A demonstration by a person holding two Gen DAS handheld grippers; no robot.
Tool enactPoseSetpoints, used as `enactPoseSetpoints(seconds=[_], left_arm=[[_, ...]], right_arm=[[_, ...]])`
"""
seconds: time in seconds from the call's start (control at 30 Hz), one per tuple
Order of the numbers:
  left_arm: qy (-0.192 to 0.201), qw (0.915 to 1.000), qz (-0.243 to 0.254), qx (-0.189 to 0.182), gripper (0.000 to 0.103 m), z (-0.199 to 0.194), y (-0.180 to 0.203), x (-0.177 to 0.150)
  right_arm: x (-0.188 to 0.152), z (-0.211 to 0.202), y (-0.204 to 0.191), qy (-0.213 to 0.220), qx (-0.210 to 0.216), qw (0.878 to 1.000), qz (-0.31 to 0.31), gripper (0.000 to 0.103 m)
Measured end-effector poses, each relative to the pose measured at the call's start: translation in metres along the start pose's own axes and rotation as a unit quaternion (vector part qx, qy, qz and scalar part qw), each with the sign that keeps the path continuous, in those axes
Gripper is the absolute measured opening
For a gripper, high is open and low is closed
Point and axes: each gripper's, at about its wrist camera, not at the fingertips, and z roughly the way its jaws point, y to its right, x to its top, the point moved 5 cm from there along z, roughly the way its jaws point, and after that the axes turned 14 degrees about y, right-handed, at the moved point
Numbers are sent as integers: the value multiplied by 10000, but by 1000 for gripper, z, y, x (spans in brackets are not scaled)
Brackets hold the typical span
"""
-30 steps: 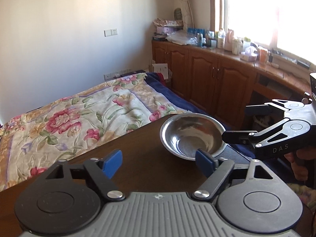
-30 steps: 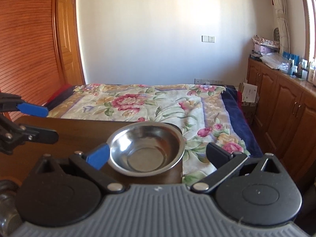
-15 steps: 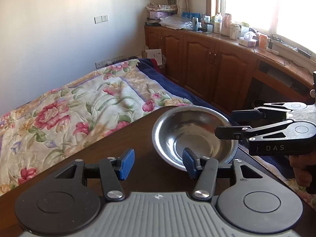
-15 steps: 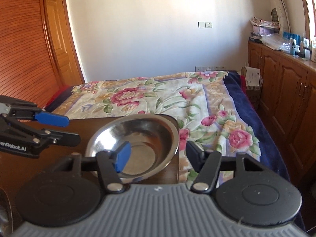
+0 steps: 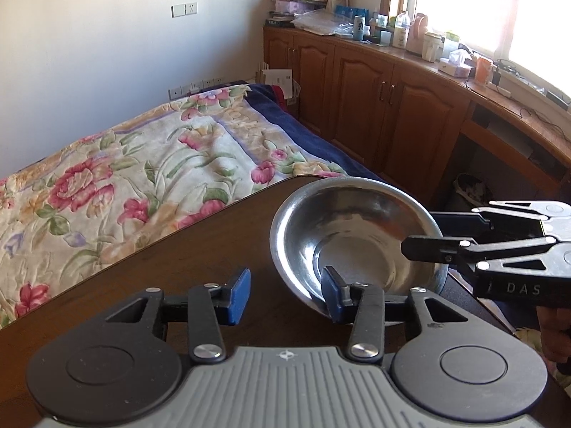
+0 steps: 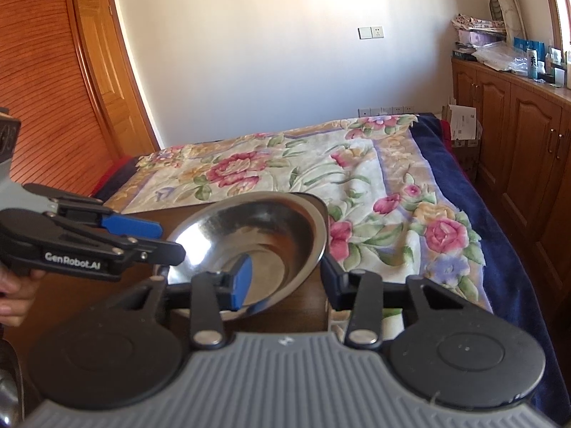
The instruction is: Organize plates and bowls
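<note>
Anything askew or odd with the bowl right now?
The bowl sits at the table's corner nearest the bed, its rim at the edge. It looks empty and undamaged. Nothing is spilled.

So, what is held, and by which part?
Nothing: left gripper and right gripper straddle opposite rims of the steel bowl, jaws have just been closing, pads not pressing.

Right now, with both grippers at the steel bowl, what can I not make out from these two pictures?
- Left wrist view: near rim of the bowl, behind the left gripper; contact unclear.
- Right wrist view: the same for its rim behind the right gripper.
- Both jaws have just been closing, rim between them.
- Both views: the table nearest me, under the gripper bodies.
- Labels on the bottles: too small.
</note>
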Motion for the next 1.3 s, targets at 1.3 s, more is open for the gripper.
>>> enactPoseSetpoints(seconds=[1.3], left_arm=[[478, 9988, 31, -18, 23, -86, 9, 18]], right_arm=[[23, -40, -32, 323, 65, 9995, 5, 24]])
